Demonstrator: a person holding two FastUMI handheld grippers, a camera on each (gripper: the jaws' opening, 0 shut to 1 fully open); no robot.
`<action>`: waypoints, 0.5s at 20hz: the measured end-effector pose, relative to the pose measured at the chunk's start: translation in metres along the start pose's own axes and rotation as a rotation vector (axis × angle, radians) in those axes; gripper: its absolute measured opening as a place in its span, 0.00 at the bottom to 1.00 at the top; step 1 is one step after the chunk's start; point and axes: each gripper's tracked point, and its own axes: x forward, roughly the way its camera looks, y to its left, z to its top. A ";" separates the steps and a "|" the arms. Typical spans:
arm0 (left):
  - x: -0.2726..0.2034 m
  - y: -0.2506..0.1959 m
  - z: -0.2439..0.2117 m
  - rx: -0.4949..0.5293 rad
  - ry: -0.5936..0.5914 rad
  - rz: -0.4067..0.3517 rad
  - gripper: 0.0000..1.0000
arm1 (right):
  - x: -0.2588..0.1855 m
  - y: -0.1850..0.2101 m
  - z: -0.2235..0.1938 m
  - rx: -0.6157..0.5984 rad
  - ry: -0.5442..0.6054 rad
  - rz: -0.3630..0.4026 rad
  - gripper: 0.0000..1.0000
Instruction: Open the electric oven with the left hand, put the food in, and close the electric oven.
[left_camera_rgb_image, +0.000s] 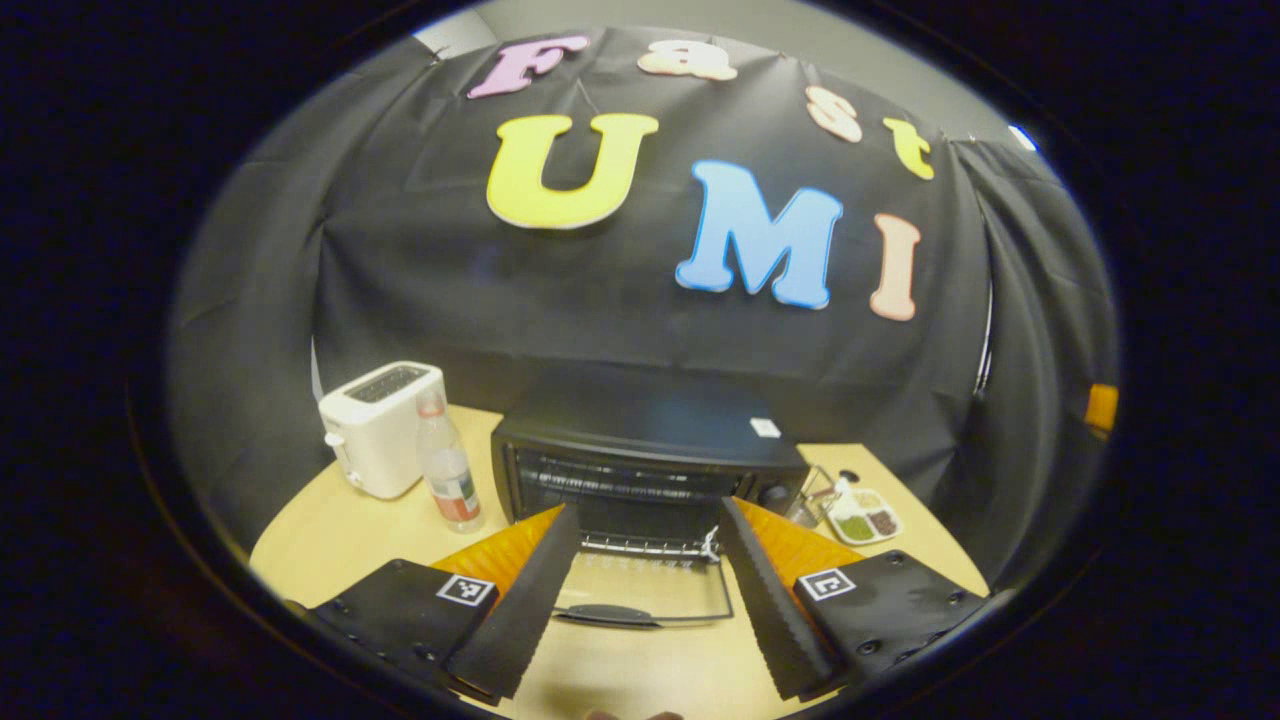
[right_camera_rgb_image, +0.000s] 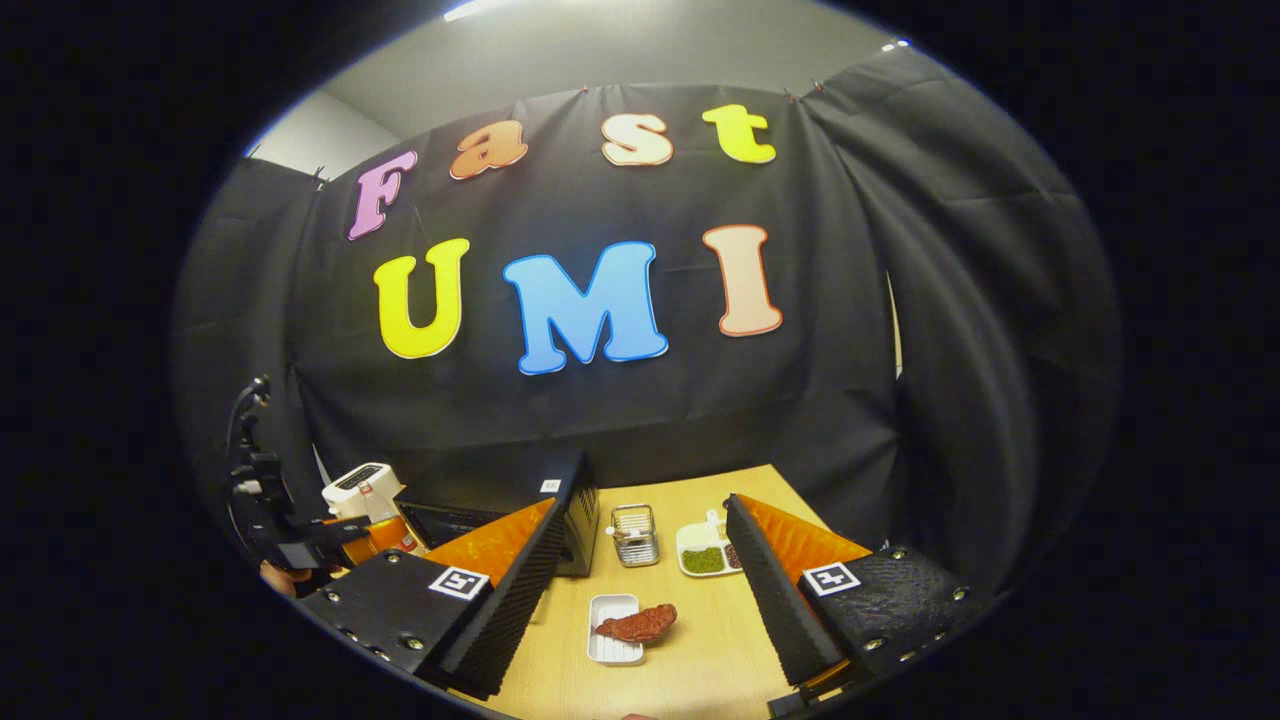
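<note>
Oven (left_camera_rgb_image: 640, 450) door (left_camera_rgb_image: 645, 590) lowered flat on the table (left_camera_rgb_image: 330, 520); left gripper (left_camera_rgb_image: 640, 590) wide open, empty; right gripper (right_camera_rgb_image: 640, 590) wide open above the meat (right_camera_rgb_image: 637, 623); holding nothing.

No readable text on oven (left_camera_rgb_image: 640, 440) or bottle (left_camera_rgb_image: 448, 470)

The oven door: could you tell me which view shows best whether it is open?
The left gripper view: the oven door lies folded down between the open left gripper's fingers, with the rack and cavity of the oven visible. The right gripper view catches the oven's side, mostly hidden behind a finger.
</note>
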 end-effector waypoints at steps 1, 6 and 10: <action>-0.012 -0.006 0.019 0.006 -0.042 -0.004 0.91 | 0.006 -0.008 -0.010 0.017 0.026 0.005 0.99; -0.066 -0.031 0.106 -0.017 -0.212 -0.007 0.98 | 0.035 -0.025 -0.063 0.178 0.160 0.098 0.99; -0.103 -0.036 0.156 -0.015 -0.305 0.014 0.96 | 0.059 -0.044 -0.115 0.256 0.274 0.126 0.96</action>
